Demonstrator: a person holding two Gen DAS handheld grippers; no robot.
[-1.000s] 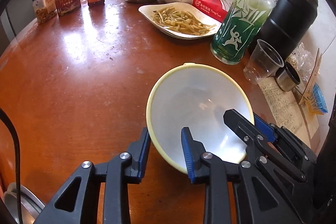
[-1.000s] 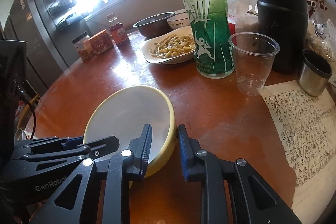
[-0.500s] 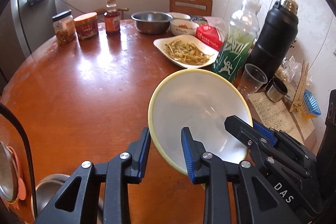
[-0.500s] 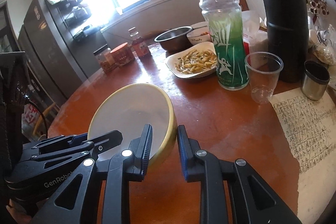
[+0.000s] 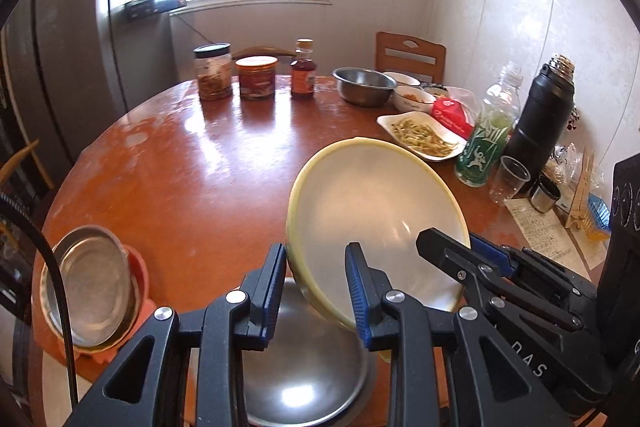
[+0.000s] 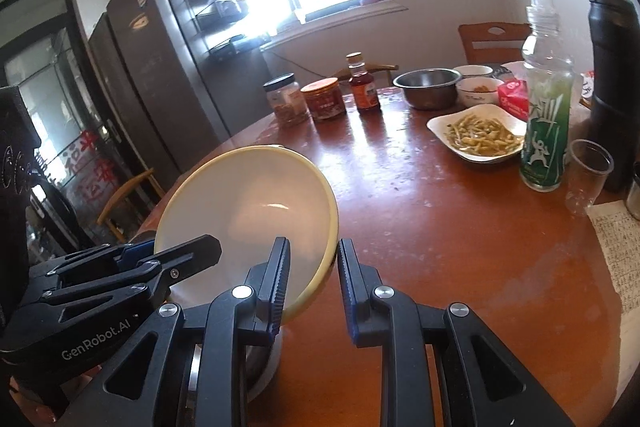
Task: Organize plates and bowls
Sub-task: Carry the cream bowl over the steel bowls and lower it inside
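Gripping yellow bowl (image 5: 372, 211) rim: L gripper (image 5: 316, 287) + R gripper (image 6: 312, 279) | tilted | prob. above steel bowl (image 5: 304, 379)

White lettering "GenRobot.AI" is printed on the black plastic body of the left gripper (image 6: 100, 341), at the lower left of the right wrist view. White letters "DAS" stand on the black body of the right gripper (image 5: 528, 361), at the lower right of the left wrist view. Large red Chinese characters mark the glass door (image 6: 86, 163) at the left edge; handwriting covers the paper sheet (image 6: 618, 251) at the right edge. Neither can be read.
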